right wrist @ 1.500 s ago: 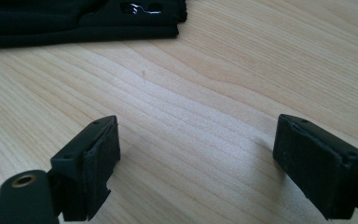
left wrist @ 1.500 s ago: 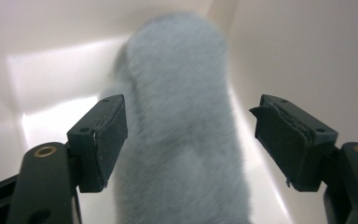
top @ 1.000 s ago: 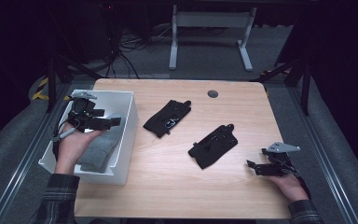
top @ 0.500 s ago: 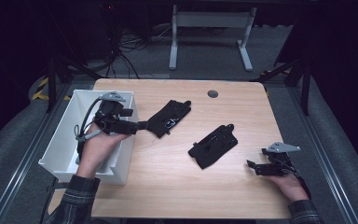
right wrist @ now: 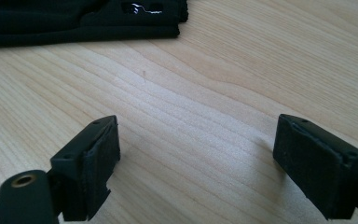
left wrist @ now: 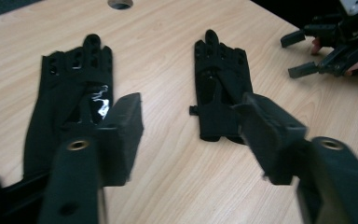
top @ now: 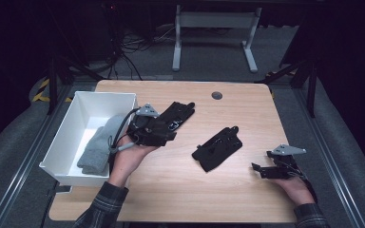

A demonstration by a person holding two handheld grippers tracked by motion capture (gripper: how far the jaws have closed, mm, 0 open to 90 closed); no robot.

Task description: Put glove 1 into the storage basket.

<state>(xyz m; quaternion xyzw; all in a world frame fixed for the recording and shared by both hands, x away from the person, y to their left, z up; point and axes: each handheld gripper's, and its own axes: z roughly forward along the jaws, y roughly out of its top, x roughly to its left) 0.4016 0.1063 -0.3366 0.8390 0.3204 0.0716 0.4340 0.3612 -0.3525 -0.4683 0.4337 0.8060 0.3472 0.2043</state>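
The left gripper hovers over the near glove on the desk, beside the white bin. Its jaws have just been closing, yet stand apart with nothing pinched. Best to drop lower, straddle the cuff, then squeeze. The right gripper rests, jaws spread and empty, near the second glove.

Light falls from above onto the wooden table, which stands bright against a near-black room from nine to three o'clock. A glossy patch on the nearer glove glares white. Close jaws blur softly in both gripper views. Shadows beneath them are short and faint.
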